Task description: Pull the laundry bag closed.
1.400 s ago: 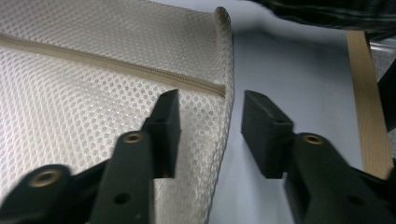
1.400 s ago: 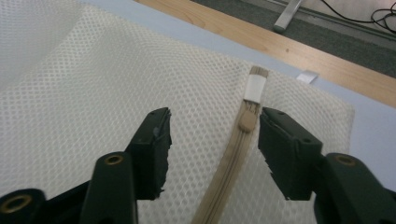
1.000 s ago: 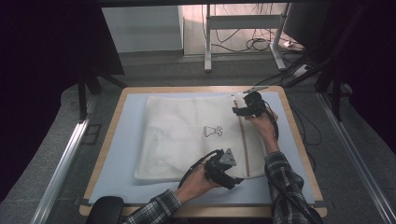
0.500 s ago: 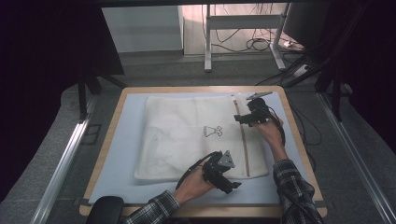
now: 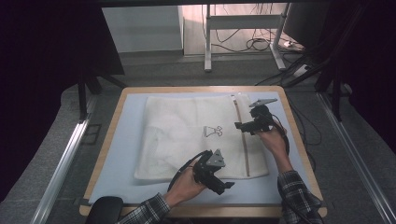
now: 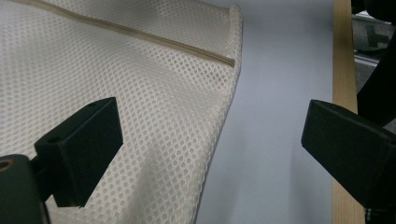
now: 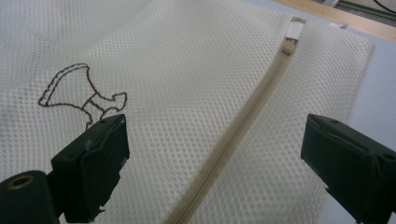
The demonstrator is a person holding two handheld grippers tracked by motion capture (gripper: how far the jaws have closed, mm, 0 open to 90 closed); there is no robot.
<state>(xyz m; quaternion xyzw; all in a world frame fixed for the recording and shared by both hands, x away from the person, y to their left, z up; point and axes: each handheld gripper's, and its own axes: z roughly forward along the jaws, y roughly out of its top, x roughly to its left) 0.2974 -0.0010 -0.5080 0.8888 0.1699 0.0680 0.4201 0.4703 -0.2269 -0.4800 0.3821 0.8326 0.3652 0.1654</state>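
The cream-white mesh laundry bag [image 5: 196, 137] with a beige zipper [image 5: 242, 135] along one side and a small brown embroidered garment outline [image 5: 213, 131] is lying flat on the pale blue mat [image 5: 122, 140] that is covering the wooden-edged table [image 5: 112, 121]. The right gripper [image 7: 215, 154] is hovering over the zipper, which is running up between its black jaws toward the white-tabbed zipper end [image 7: 294, 31] beyond the fingertips; the embroidery is sitting just past its left-hand fingertip [image 7: 100, 140]. Those jaws have just been opening, are now standing wide and are gripping nothing. The left gripper [image 6: 210, 144] is hanging at the bag's near corner, one fingertip [image 6: 88, 135] over the mesh and the other over bare mat, the bag's seamed edge [image 6: 231, 74] falling between them; its jaws have also just been opening, are spread wide and are holding nothing. The bag is looking light, limp and floppy, likely to sag and fold when lifted, and the open weave should give the pads decent purchase. The firmer places to pinch are probably the seamed edge at the corner and the zipper tape, rather than the slack middle. In the high view the person's plaid sleeve [image 5: 294, 196] is entering from the near edge.
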